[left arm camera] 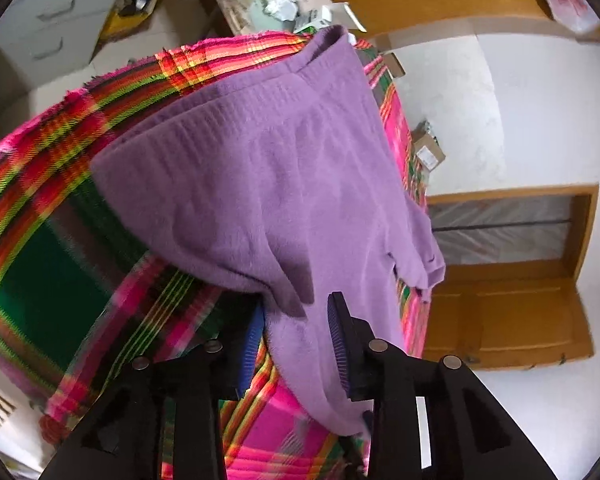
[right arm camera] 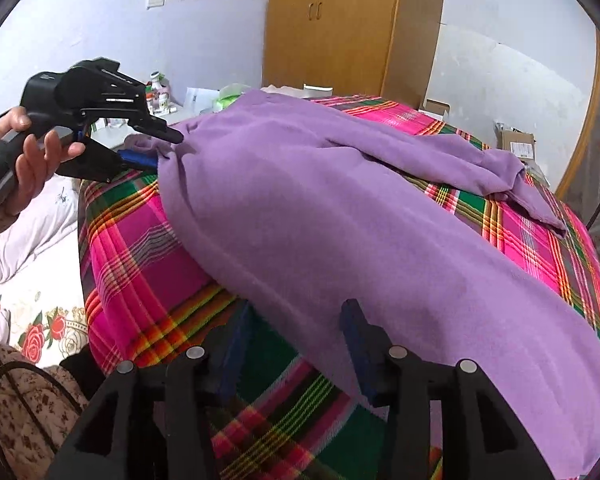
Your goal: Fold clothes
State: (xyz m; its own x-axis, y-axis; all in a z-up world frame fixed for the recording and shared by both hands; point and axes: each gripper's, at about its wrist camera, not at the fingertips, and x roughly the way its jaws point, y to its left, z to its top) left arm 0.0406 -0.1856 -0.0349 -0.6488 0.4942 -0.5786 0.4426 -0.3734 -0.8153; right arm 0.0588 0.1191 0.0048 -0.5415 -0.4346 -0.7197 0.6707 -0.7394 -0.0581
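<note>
The jaws of the left gripper stand apart around a bunched corner of the soft purple fleece garment, though the cloth hides whether the blue pads actually press it; the jaws of the right gripper stand apart at the garment's near edge, gripping nothing. The garment lies on the pink, green and orange plaid blanket, its long axis running in the right wrist view from upper left to lower right, where the frame cuts it off. A bare hand at the left edge holds the left gripper's handle.

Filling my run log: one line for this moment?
left tongs: around purple garment edge | right tongs: open, empty | garment: on plaid blanket
</note>
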